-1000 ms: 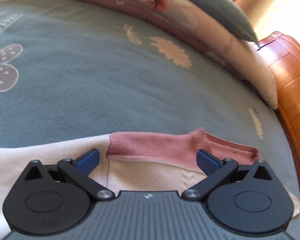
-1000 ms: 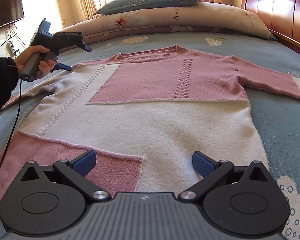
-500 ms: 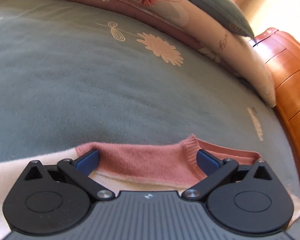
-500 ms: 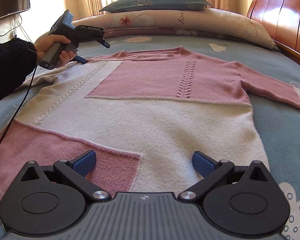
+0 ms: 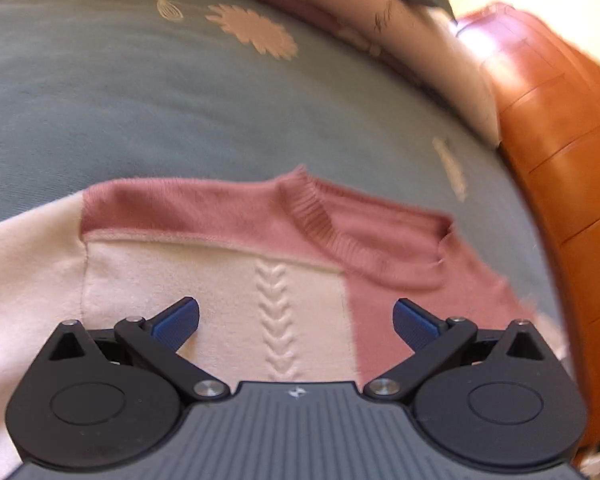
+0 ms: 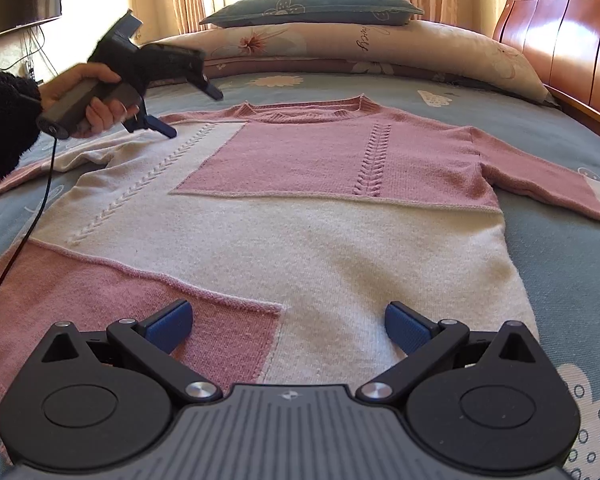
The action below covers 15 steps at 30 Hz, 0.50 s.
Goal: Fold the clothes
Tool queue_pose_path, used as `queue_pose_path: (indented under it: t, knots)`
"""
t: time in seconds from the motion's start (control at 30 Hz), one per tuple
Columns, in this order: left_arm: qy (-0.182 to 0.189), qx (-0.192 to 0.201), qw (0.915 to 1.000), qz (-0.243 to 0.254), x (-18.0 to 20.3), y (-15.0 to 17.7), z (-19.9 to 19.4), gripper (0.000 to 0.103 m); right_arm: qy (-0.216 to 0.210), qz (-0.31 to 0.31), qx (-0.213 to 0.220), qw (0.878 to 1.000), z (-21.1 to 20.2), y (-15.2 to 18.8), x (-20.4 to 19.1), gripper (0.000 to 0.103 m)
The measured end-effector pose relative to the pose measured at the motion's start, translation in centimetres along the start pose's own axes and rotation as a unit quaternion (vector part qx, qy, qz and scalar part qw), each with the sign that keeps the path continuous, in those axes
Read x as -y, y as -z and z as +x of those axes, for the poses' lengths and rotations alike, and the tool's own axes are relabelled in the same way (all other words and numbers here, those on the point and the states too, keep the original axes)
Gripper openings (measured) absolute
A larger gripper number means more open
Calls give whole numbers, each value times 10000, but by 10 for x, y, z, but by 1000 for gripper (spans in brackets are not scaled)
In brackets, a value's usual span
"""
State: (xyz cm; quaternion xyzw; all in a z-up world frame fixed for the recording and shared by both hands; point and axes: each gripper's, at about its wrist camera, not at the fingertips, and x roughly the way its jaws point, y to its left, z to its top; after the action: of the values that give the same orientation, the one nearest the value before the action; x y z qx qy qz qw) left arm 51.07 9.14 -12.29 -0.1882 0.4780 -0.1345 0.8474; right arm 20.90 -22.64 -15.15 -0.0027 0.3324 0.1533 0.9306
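Observation:
A pink and cream knit sweater [image 6: 300, 216] lies flat and face up on the bed, sleeves spread to both sides. My left gripper [image 5: 296, 320] hovers open above the sweater's left shoulder, just short of the ribbed pink collar [image 5: 324, 220]. From the right wrist view the left gripper [image 6: 192, 112] shows in a person's hand [image 6: 96, 104] near that shoulder, fingers apart. My right gripper [image 6: 288, 326] is open over the hem [image 6: 236, 344], holding nothing.
The blue-grey bedspread [image 6: 560, 256] surrounds the sweater. Pillows [image 6: 340, 40] are stacked at the far side. A wooden headboard [image 6: 568, 48] runs along the right. A black cable [image 6: 32, 220] trails from the left gripper across the left sleeve.
The left gripper has pulled back and risen over the shoulder, so more of the collar and cream panel shows. The right gripper has barely moved.

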Motion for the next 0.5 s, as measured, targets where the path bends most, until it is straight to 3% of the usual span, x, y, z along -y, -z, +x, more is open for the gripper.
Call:
queue_pose_path:
  t: [0.2,0.37,0.5]
  knots:
    - [-524,896,9945,-140,-11,-27,19,102,-117,134,76,9998,-1,1,5,103]
    - [-703,834,9936,-296,-6,-36,14,102,-188,224,117,9995,-2,1,8,103]
    - [-764,685,9945,-217,-6,-24,-23,102,-212,262,134,9993,-2,1,8,103]
